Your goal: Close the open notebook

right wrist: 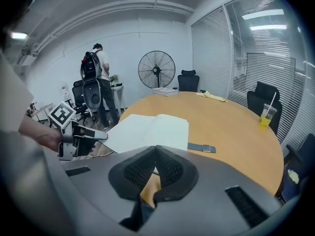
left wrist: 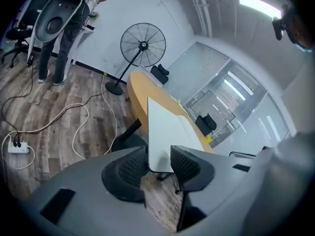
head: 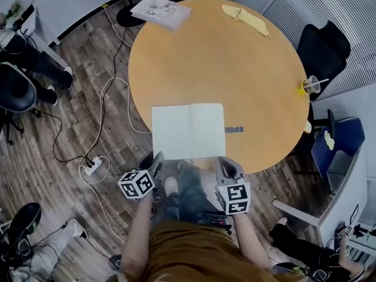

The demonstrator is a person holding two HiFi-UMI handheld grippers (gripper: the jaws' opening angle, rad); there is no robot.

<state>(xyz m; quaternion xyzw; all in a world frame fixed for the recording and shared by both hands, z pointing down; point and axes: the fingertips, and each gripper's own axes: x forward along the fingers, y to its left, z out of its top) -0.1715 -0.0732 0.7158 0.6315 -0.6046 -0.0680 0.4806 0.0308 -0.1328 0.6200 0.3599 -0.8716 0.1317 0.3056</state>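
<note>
The open notebook (head: 188, 131) lies flat with blank white pages at the near edge of the round wooden table (head: 235, 63). My left gripper (head: 157, 159) sits at the notebook's near left corner. Its jaws stand open, and that corner of the notebook (left wrist: 170, 132) shows in the gap of the left gripper (left wrist: 158, 154); I cannot tell whether it touches. My right gripper (head: 226, 164) hovers just off the near right corner. In the right gripper view the right gripper (right wrist: 156, 151) is shut on nothing, with the notebook (right wrist: 147, 129) ahead.
A small grey strap (head: 233, 129) lies right of the notebook. A book (head: 160, 12), a yellow cloth (head: 245, 17) and a drink cup (head: 309, 86) sit at the table's far and right edges. Chairs ring the table. Cables and a power strip (head: 92, 167) lie on the floor at left.
</note>
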